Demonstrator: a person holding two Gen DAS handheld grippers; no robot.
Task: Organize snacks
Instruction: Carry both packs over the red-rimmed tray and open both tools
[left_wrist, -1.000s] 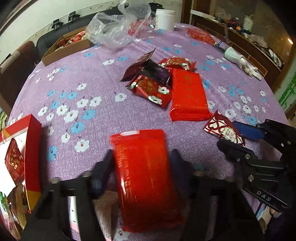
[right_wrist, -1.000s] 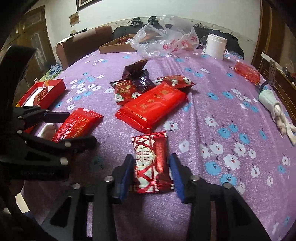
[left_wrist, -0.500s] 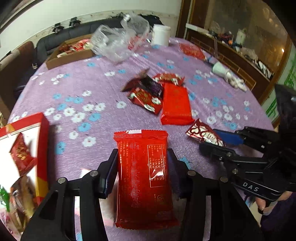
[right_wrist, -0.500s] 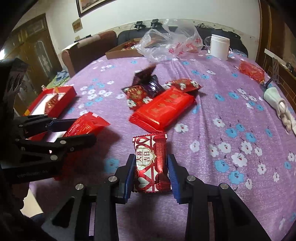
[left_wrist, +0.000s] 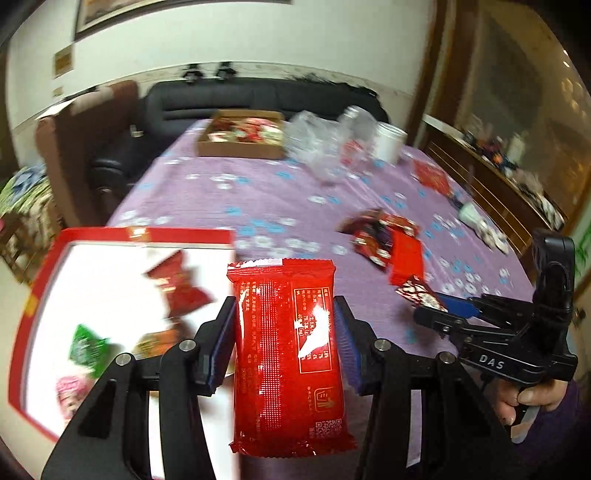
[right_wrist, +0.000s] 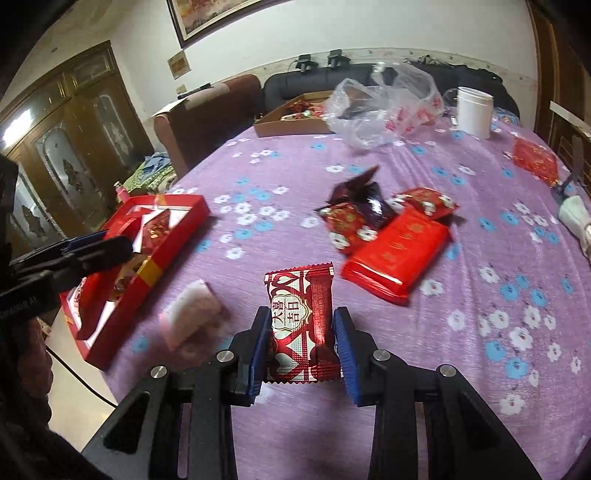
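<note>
Both grippers lifted and swung toward red box. Left gripper clamped on red packet, airborne beside box rim; right gripper pinching heart-print candy over table. Risk: slick wrappers slipping, packet catching rim.

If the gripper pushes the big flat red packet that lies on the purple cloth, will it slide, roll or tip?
The big flat red packet lies low and broad on the tablecloth, so it probably slides and neither rolls nor tips. Its glossy film looks slippery, though the cloth may drag or wrinkle. Smaller snacks touch its far end and would likely be shoved along.
</note>
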